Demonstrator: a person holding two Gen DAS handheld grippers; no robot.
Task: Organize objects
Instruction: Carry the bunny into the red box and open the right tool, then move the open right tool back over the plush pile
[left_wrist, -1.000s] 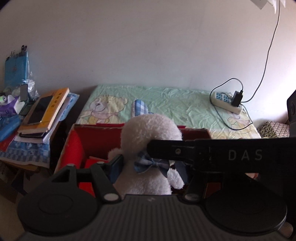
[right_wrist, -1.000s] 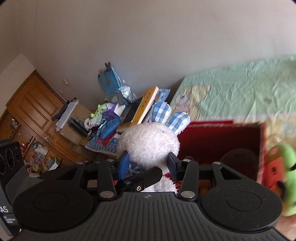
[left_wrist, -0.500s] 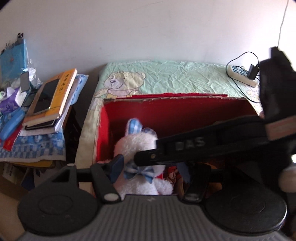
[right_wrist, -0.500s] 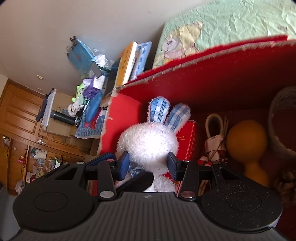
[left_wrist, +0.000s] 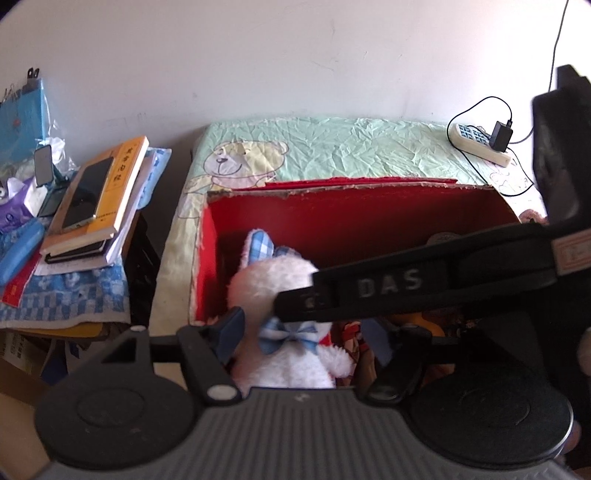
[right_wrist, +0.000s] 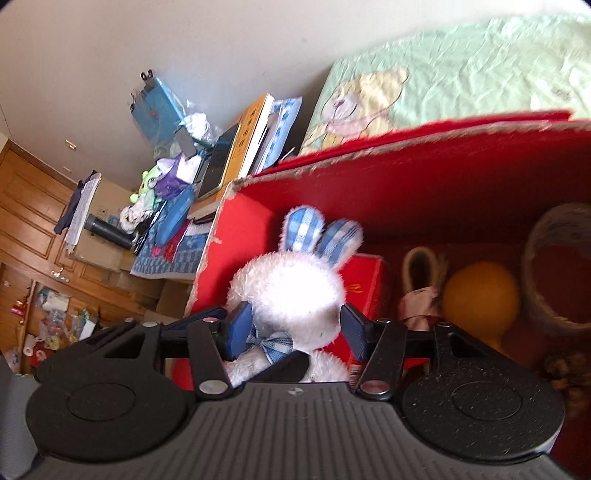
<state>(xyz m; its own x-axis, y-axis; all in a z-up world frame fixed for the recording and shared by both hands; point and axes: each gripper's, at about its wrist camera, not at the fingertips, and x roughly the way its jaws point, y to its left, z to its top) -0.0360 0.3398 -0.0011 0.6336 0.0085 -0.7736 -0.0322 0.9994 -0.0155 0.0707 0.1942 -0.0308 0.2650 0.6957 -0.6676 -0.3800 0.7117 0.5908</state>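
Note:
A white plush rabbit (left_wrist: 284, 325) with blue checked ears and a bow tie sits upright at the left end of the red box (left_wrist: 351, 206). Both grippers flank it. My left gripper (left_wrist: 306, 332) has its fingers on either side of the rabbit's body, apart from it on the right. My right gripper (right_wrist: 295, 325) has its blue pads beside the rabbit (right_wrist: 291, 291), with small gaps showing. The right gripper's black arm crosses the left wrist view in front of the rabbit's head.
Inside the box (right_wrist: 443, 162) lie a red carton (right_wrist: 365, 273), an orange gourd (right_wrist: 480, 299), a small doll and a woven basket (right_wrist: 554, 266). A stack of books and a phone (left_wrist: 92, 195) sits left of the bed. A power strip (left_wrist: 480, 144) lies on the green sheet.
The rabbit came down from above the box rim into the box's left end. Both grippers' jaws have widened a little around it.

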